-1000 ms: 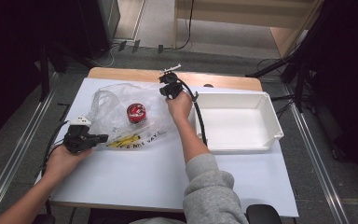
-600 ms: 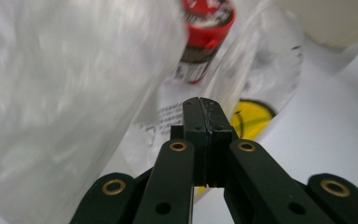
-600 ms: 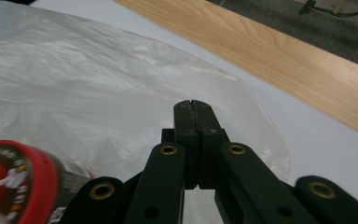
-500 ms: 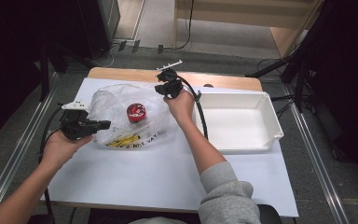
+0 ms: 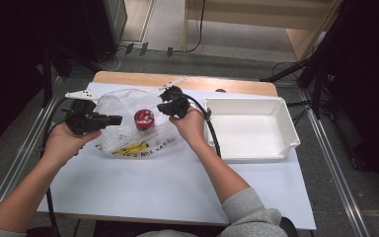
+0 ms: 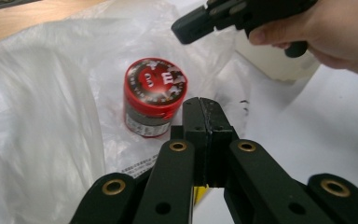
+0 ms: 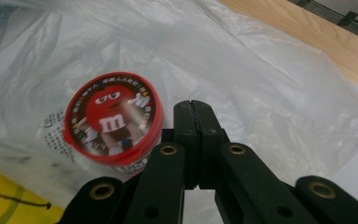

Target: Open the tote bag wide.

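Nearest the person, the left gripper (image 5: pixel 113 119) and, beyond it, the right gripper (image 5: pixel 162 102) are hovering with jaws closed on nothing over the clear plastic bag (image 5: pixel 116 106) on the surface (image 5: pixel 143 182), apparently preparing to open for the red-lidded candy jar (image 5: pixel 143 118) standing inside, with the white bin (image 5: pixel 249 129) waiting farther right.

White tray (image 5: pixel 286 143), apparently empty, on white-topped table (image 5: pixel 143 182)

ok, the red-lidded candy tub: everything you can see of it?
The candy tub is a small round container with a glossy red lid printed with a red cartoon candy character and a white "m". Below the lid is a pale label with fine print. It stands upright, slightly tilted, on the clear plastic bag; whether it is inside the bag is unclear. Nothing grips it.
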{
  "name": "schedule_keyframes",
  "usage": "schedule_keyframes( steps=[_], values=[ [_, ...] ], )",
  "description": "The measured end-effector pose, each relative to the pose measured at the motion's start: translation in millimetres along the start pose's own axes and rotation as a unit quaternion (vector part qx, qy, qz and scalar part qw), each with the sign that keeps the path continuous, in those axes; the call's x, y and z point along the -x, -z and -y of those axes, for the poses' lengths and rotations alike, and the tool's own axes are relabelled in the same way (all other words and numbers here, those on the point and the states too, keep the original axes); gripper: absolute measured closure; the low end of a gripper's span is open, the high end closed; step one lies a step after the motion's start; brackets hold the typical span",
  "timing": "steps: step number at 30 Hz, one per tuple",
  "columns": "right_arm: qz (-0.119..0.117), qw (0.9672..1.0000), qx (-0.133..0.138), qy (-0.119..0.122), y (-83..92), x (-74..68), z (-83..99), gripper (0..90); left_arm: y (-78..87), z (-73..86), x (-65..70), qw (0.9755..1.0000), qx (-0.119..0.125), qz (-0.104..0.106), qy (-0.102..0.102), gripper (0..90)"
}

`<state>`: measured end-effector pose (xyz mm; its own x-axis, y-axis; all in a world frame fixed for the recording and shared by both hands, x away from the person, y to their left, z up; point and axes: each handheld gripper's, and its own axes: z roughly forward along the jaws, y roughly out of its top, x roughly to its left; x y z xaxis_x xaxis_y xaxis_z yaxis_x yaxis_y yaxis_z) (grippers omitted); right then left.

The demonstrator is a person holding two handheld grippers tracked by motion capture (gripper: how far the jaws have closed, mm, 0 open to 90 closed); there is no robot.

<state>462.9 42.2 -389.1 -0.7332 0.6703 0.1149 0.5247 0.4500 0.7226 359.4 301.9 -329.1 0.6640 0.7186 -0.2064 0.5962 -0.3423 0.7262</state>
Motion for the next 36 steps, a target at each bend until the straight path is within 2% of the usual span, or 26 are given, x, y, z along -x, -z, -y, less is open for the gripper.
schedule_keyframes(
  steps=[5,11,12,14,18,21,25,29,36],
  values=[
    [-0.009,1.0000,0.000,-0.002,5.5,-4.1,8.1,90.0,6.3,-11.7,-1.5,0.9999,0.003,-0.007,-0.008,90.0],
    [-0.018,0.9998,-0.007,-0.011,2.7,-6.0,19.6,90.0,0.6,-42.0,-21.6,0.9996,0.015,-0.021,-0.011,90.0],
    [-0.019,0.9997,-0.010,-0.011,1.7,-6.4,21.4,90.0,0.4,-45.9,-25.1,0.9998,0.015,-0.015,-0.006,90.0],
    [-0.019,0.9997,-0.014,-0.011,1.0,-6.9,24.3,90.0,-0.9,-55.7,-33.6,0.9999,0.011,-0.008,-0.002,90.0],
    [-0.022,0.9996,-0.013,-0.010,1.6,-6.4,29.5,90.0,-4.8,-72.2,-47.9,0.9997,0.006,-0.017,-0.016,90.0],
    [-0.023,0.9996,-0.008,-0.014,2.5,-5.7,31.7,90.0,-15.8,-79.5,-57.2,0.9995,-0.008,-0.021,-0.022,90.0],
    [-0.028,0.9995,-0.004,-0.016,1.5,-5.6,35.0,90.0,-35.6,-74.7,-67.7,0.9994,-0.020,-0.023,-0.015,90.0],
    [-0.029,0.9994,-0.002,-0.016,-0.7,-6.3,38.9,90.0,-54.5,-59.1,-79.7,0.9992,-0.026,-0.029,-0.005,90.0],
    [-0.023,0.9995,-0.010,-0.018,-4.5,-6.2,47.8,90.0,-70.0,-35.5,-95.0,0.9986,-0.039,-0.034,0.015,90.0]
  ],
)
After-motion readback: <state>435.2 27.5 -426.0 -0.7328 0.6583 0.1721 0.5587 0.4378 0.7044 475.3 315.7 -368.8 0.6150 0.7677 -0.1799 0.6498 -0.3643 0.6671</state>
